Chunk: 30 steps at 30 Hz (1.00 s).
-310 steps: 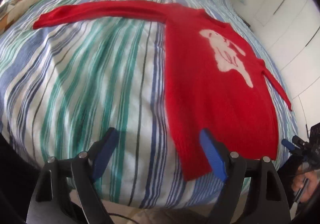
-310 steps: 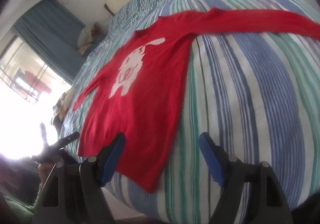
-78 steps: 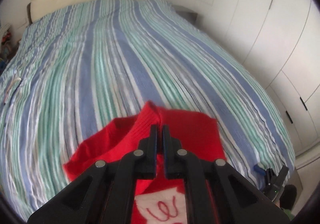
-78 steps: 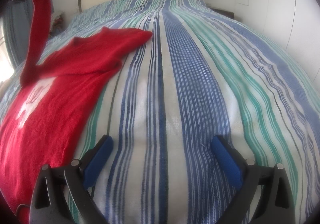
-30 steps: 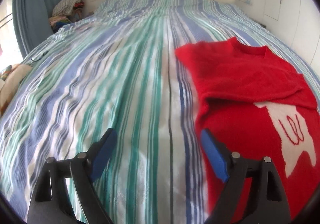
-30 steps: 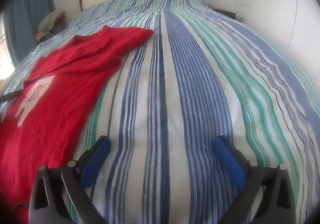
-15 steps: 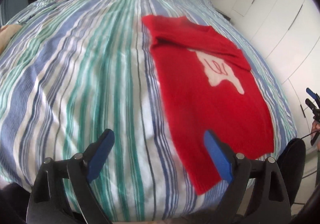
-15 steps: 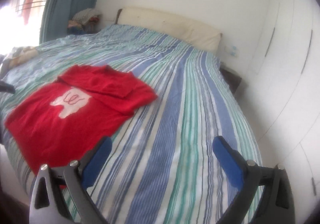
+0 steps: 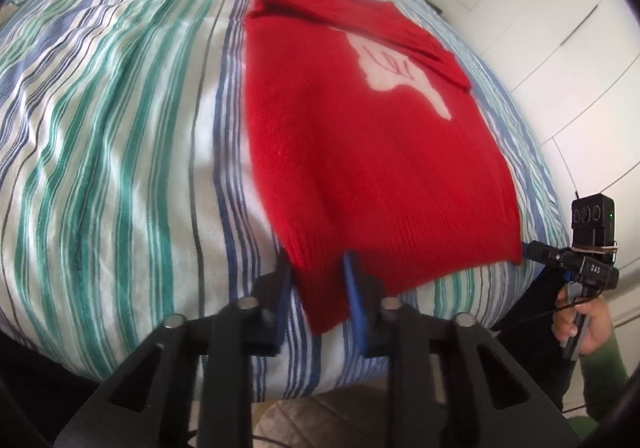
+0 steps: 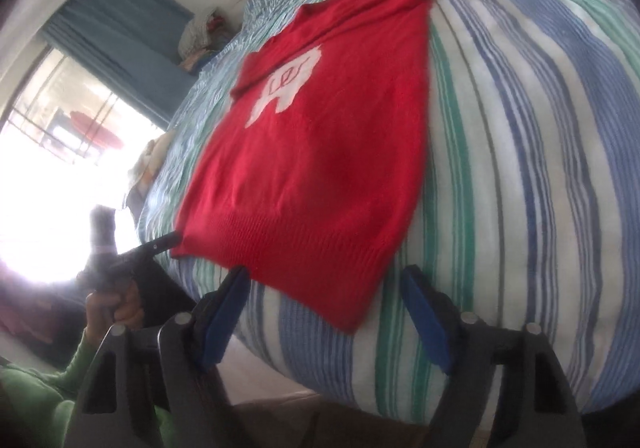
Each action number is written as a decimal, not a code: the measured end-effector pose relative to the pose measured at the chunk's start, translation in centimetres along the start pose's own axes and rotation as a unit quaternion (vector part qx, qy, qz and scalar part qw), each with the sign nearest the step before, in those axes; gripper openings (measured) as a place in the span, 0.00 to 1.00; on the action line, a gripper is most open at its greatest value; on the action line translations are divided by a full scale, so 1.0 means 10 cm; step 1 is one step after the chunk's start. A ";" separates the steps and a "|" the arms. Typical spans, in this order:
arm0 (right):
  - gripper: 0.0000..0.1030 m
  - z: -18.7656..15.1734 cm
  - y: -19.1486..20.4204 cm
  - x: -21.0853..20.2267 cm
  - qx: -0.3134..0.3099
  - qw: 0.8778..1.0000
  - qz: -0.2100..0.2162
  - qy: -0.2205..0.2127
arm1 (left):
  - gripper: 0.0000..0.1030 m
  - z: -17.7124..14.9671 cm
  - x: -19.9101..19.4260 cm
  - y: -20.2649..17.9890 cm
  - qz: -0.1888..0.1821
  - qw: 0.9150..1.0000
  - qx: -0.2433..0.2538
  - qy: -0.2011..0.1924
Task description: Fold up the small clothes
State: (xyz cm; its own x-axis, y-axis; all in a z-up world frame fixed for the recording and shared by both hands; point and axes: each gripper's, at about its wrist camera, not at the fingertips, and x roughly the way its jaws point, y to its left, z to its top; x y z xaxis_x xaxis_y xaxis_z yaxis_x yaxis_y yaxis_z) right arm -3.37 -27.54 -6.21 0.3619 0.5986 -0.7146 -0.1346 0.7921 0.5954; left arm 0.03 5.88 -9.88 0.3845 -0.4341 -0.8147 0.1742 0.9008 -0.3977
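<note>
A small red sweater (image 9: 360, 120) with a white figure on its chest lies flat on the striped bed, both sleeves folded across the top. It also shows in the right wrist view (image 10: 320, 152). My left gripper (image 9: 320, 288) sits at the sweater's near left hem corner, jaws partly closed with the corner between the blue pads. My right gripper (image 10: 324, 312) is open, its pads either side of the near right hem corner, just short of the cloth. It also shows from the left wrist view (image 9: 538, 248), at the same corner.
The bed (image 9: 120, 128) has a blue, green and white striped cover. White wardrobe doors (image 9: 560, 28) stand to the right. A blue curtain (image 10: 120, 36) and bright window (image 10: 52, 168) are on the left, with a pile of clothes (image 10: 200, 32) near the headboard.
Both grippers have dropped to the sweater's bottom hem. My left jaws have narrowed around the left hem corner. My right gripper has swung from the far side view to the right hem corner.
</note>
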 end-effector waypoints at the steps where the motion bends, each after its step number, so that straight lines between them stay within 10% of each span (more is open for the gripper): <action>1: 0.68 -0.02 0.00 0.07 0.004 1.000 0.004 0.006 | 0.05 0.00 0.01 -0.01 -0.001 1.000 -0.005 0.002; 5: 0.04 0.00 0.05 0.07 -0.010 1.000 -0.013 0.004 | 0.04 -0.02 -0.11 -0.01 -0.012 1.000 -0.018 -0.007; 11: 0.04 0.21 0.19 -0.35 -0.005 0.998 0.011 -0.065 | 0.03 0.38 -0.45 0.06 -0.071 0.995 -0.053 -0.042; 17: 0.04 1.15 0.17 -0.42 0.007 0.989 0.022 -0.143 | 0.03 1.54 -0.33 0.03 -0.086 0.991 -0.053 -0.089; 24: 0.04 2.63 -0.27 0.12 0.074 0.981 0.006 -0.179 | 0.03 2.90 0.35 0.00 -0.030 0.992 -0.068 -0.098; 30: 0.04 3.42 -0.64 0.61 0.102 0.980 -0.021 -0.169 | 0.05 3.44 0.93 0.16 0.000 0.992 -0.099 -0.084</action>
State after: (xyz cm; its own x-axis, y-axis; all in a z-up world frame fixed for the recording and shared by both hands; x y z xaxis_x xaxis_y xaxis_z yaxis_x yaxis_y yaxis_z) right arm 31.26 -33.05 -1.79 0.6533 0.4655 -0.5970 0.0605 0.7540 0.6541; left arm 35.06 3.69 -3.61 0.5330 -0.4120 -0.7391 0.0000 0.8735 -0.4868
